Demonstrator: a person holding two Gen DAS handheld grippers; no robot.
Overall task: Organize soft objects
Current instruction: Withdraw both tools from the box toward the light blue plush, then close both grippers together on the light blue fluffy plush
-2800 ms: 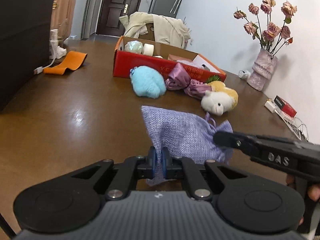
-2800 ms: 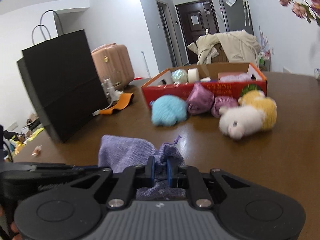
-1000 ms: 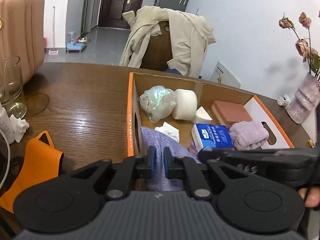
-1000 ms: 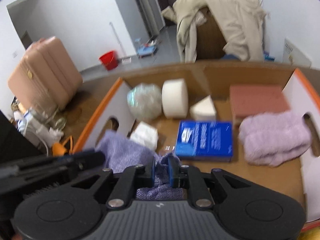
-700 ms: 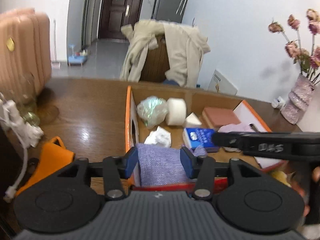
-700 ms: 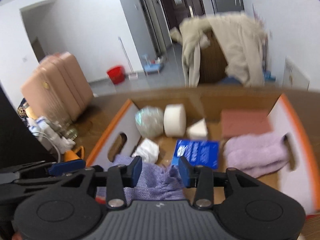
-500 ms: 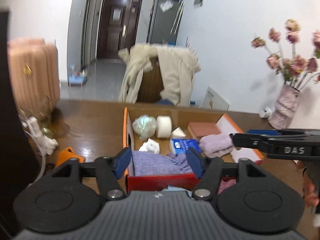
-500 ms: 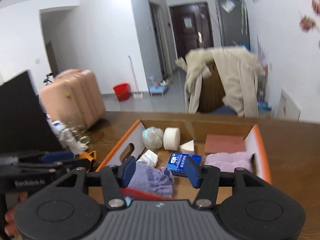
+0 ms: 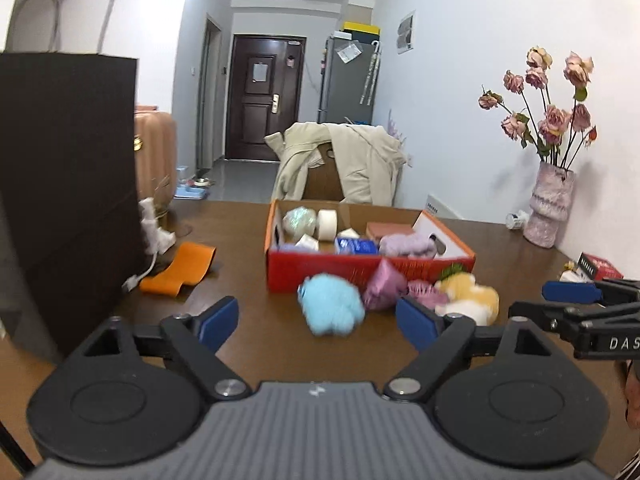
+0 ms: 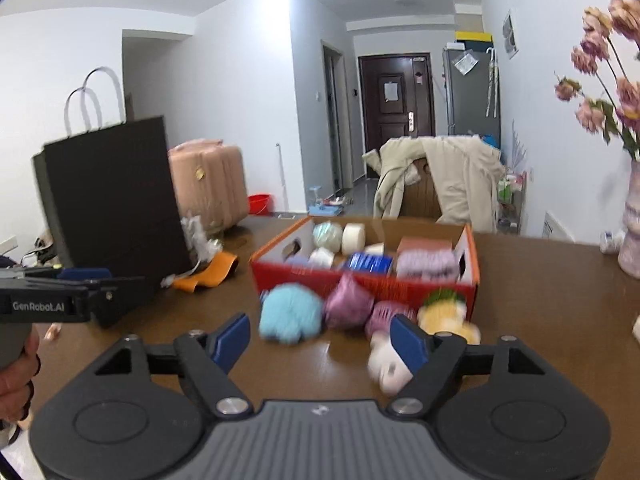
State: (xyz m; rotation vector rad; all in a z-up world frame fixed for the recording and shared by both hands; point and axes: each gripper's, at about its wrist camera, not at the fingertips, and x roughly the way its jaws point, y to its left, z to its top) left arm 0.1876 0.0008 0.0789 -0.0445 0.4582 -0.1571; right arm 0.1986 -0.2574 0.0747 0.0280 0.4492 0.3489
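Observation:
A red cardboard box [image 9: 320, 270] [image 10: 304, 276] stands mid-table with the lavender drawstring bag [image 9: 290, 247] lying inside at its near left, beside a lilac towel [image 9: 406, 245] and a blue packet [image 9: 356, 246]. In front of the box lie a fluffy blue toy [image 9: 332, 310] [image 10: 290, 314], a pink satin pouch [image 9: 384, 290] [image 10: 348, 306] and a yellow-and-white plush [image 9: 468, 298] [image 10: 440, 320]. My left gripper [image 9: 318, 322] is back from the box, jaws opening, nothing between them. My right gripper [image 10: 320, 340] is likewise empty, its jaws opening.
A black paper bag [image 9: 60, 200] stands at the left, with an orange pouch [image 9: 180, 268] and a white cable beside it. A pink vase of dried roses [image 9: 548, 208] stands by the right wall. A chair draped with a beige coat [image 9: 340, 164] is behind the table.
Both grippers let go of the lavender bag inside the box, spread their jaws wide and pulled back toward the near edge of the table.

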